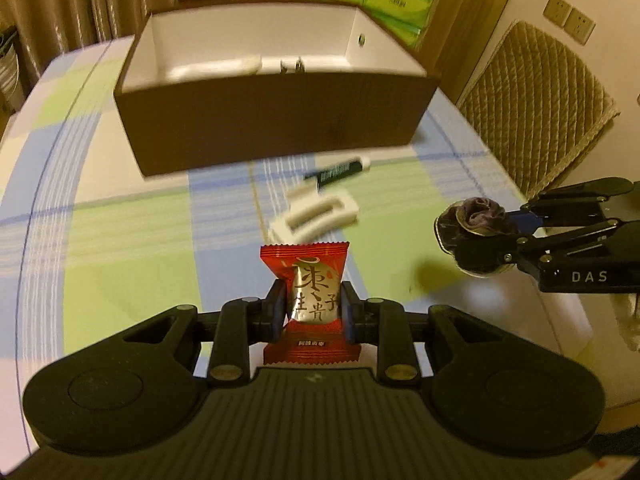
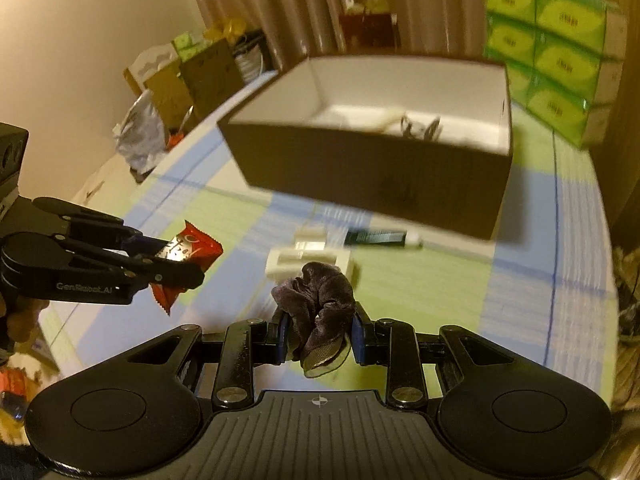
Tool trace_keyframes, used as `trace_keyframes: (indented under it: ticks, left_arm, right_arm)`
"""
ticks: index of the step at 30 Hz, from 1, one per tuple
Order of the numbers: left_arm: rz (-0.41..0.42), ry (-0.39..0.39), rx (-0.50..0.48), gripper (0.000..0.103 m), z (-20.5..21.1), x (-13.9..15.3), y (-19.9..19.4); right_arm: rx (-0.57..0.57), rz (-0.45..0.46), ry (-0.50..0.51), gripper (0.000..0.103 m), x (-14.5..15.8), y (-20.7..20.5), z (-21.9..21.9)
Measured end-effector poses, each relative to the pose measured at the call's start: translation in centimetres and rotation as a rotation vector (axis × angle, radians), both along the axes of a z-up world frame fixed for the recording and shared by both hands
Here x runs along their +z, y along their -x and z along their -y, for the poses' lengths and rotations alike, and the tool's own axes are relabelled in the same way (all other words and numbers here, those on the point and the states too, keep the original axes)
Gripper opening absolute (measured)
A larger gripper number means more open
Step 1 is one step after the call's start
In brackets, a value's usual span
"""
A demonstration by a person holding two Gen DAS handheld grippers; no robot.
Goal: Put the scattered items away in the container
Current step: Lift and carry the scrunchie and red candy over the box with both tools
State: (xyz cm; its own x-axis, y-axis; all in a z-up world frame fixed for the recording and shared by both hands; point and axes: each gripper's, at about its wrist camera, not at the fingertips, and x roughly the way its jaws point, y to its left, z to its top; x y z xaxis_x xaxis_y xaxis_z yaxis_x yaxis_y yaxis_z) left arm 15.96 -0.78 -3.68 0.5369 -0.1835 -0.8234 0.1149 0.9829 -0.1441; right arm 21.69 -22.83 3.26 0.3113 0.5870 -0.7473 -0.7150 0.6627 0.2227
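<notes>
My left gripper (image 1: 313, 312) is shut on a red snack packet (image 1: 308, 280) with gold writing, held upright above the table; the same left gripper (image 2: 176, 270) and red packet (image 2: 192, 248) show at the left of the right wrist view. My right gripper (image 2: 319, 338) is shut on a dark purple velvet scrunchie (image 2: 320, 300), and the right gripper (image 1: 472, 236) with the scrunchie (image 1: 476, 210) appears at the right of the left wrist view. Ahead stands the brown box (image 1: 280, 120) with a white inside, holding a white tube and a metal item. The box (image 2: 372, 168) is open-topped.
On the checked tablecloth (image 1: 120, 220) between grippers and box lie a white plastic piece (image 1: 316, 216) and a black tube (image 1: 340, 170). A padded chair back (image 1: 540, 108) stands at the right. Green tissue packs (image 2: 548, 52) are stacked behind the box. Bags and boxes crowd the floor at the left.
</notes>
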Motion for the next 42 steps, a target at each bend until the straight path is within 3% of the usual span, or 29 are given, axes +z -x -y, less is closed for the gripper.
trace_keyframes:
  ticks: [12,24,31,42]
  left_arm:
    - [0.156,-0.022,-0.040,0.023,-0.5,6.0,-6.1]
    - [0.212,-0.033,-0.054,0.023,-1.7,8.8,-13.4]
    - [0.169,-0.011,-0.052,0.023,-3.3,7.8,-18.1]
    - [0.027,0.049,-0.038,0.023,-4.7,2.5,-24.6]
  right_arm:
    - [-0.015,0.116,-0.062,0.027,5.1,-5.8,-2.9]
    - [-0.010,0.173,-0.083,0.027,7.1,-12.3,-6.5]
    - [-0.011,0.132,-0.060,0.027,5.2,-16.8,-8.3]
    - [-0.028,0.014,0.053,0.027,-0.5,-22.4,-10.7]
